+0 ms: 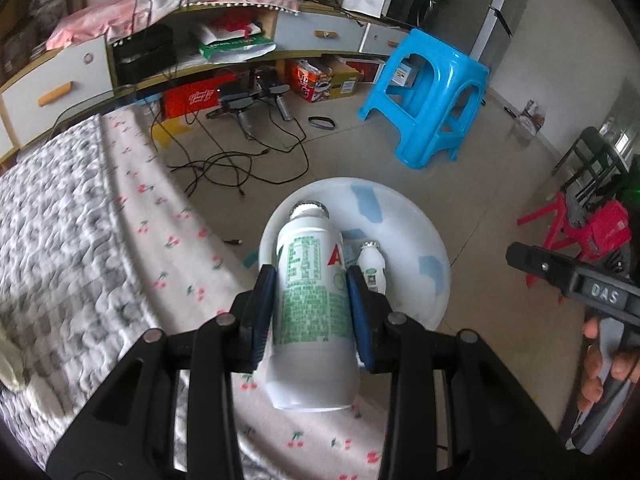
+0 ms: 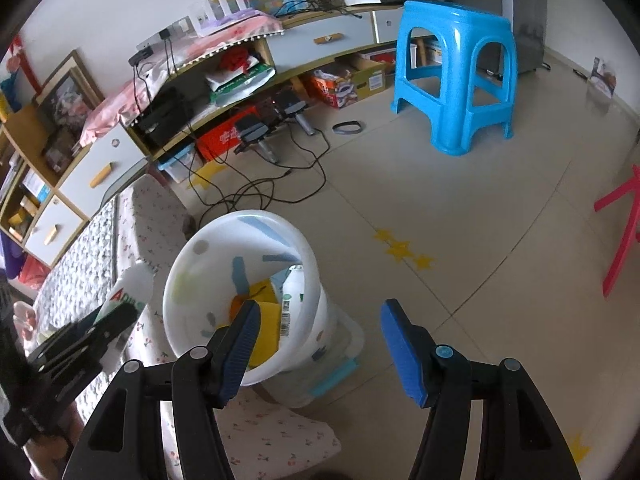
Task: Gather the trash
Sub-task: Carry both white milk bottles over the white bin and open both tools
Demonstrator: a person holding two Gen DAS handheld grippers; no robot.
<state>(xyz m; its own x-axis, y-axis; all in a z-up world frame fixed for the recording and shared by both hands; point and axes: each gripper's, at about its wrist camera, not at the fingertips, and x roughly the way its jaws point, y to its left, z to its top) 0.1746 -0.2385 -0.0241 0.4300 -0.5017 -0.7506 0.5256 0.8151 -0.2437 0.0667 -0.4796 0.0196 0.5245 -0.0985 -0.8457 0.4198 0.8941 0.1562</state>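
My left gripper (image 1: 310, 274) is shut on a white bottle with a green label (image 1: 308, 300), its blue pads pressing the bottle's sides. The bottle hangs over the edge of the bed, just before the white bin (image 1: 400, 208) on the floor. A small white bottle (image 1: 372, 268) lies inside the bin. In the right wrist view my right gripper (image 2: 320, 312) stands open and empty above the bin's (image 2: 192, 264) right side. The bin holds the small bottle (image 2: 292, 296) and yellow packaging (image 2: 266, 320). The held bottle (image 2: 130, 288) shows at the bin's left.
The quilted bed (image 1: 80, 240) runs along the left. Black cables (image 1: 240, 164) trail across the tiled floor beyond the bin. A blue plastic stool (image 1: 432, 96) stands farther back, a red stool (image 1: 560, 220) at the right, and a low cabinet (image 1: 304, 32) lines the wall.
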